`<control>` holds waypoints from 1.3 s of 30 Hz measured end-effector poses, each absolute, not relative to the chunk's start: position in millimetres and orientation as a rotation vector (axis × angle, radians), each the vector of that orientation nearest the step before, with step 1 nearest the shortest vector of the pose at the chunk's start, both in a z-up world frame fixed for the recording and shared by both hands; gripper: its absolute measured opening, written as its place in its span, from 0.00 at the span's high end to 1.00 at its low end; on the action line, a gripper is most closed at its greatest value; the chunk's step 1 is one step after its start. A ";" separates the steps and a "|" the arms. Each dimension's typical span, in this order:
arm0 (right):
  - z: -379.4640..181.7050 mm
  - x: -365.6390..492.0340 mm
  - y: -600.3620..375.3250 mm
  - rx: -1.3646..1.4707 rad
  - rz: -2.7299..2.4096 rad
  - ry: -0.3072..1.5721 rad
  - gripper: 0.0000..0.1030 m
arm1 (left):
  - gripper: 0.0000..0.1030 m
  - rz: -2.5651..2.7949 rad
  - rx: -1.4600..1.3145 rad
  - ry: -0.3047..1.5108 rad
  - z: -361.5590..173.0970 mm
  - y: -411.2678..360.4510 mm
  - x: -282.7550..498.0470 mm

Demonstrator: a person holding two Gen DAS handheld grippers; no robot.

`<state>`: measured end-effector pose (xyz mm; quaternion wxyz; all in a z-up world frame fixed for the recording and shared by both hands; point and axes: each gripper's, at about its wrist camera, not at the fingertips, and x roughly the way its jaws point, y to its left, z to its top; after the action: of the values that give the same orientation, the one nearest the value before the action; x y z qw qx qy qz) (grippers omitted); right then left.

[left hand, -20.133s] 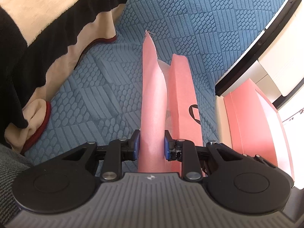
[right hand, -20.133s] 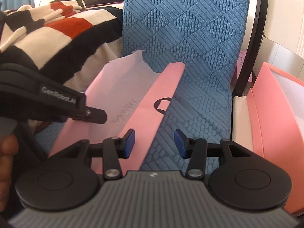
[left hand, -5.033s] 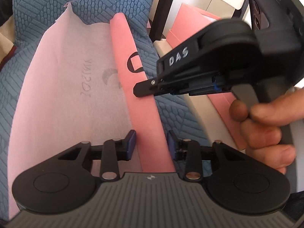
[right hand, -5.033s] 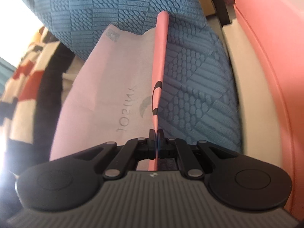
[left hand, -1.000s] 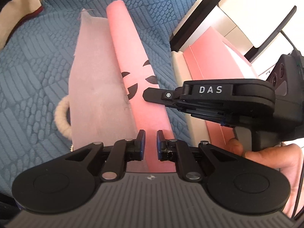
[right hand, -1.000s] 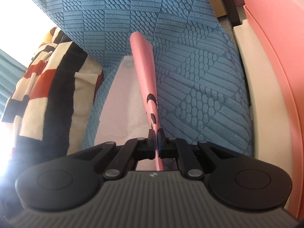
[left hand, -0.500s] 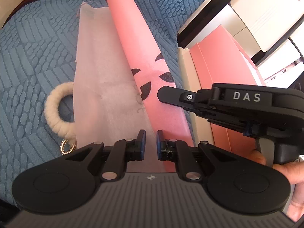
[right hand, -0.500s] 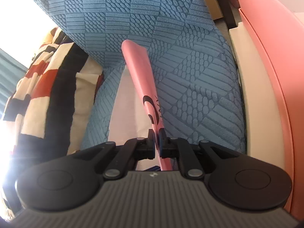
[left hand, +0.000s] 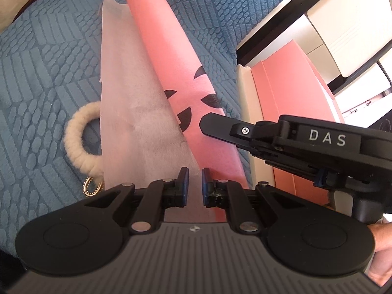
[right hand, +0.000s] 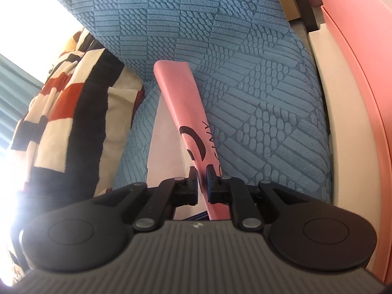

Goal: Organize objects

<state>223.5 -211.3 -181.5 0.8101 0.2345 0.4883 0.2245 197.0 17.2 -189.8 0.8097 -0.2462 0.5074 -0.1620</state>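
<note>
Your right gripper is pinching the pink bag over the blue bedspread; your left gripper is nearly closed on nothing. You're mid-packing; next, probably tuck in the cream ring.

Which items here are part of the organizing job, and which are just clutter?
In play: pink pouch, held up by right gripper; cream ring keychain beneath it; left gripper.
Lying about: striped blanket, blue bedcover, pink box.

Both wrist views look steeply down, close over the blue bedspread; both show the pink bag.
</note>
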 end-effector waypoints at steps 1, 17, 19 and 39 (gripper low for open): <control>-181.6 223.4 -210.0 0.494 0.481 1.043 0.90 | 0.88 -0.343 -0.528 1.087 -189.6 17.7 197.1; -184.3 226.5 -208.3 0.470 0.444 1.050 0.94 | 0.86 -0.385 -0.639 1.055 -179.1 31.0 192.1; -185.3 226.7 -210.1 0.481 0.445 1.057 0.94 | 0.80 -0.405 -0.654 1.045 -176.0 31.4 190.2; -187.1 225.3 -212.2 0.502 0.429 1.079 0.94 | 0.66 -0.422 -0.503 1.024 -177.0 -7.6 198.2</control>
<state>225.3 -212.2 -187.1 0.8066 0.2345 0.5041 0.2006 198.2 -7.6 -177.0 0.8207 -0.2365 0.4809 -0.1983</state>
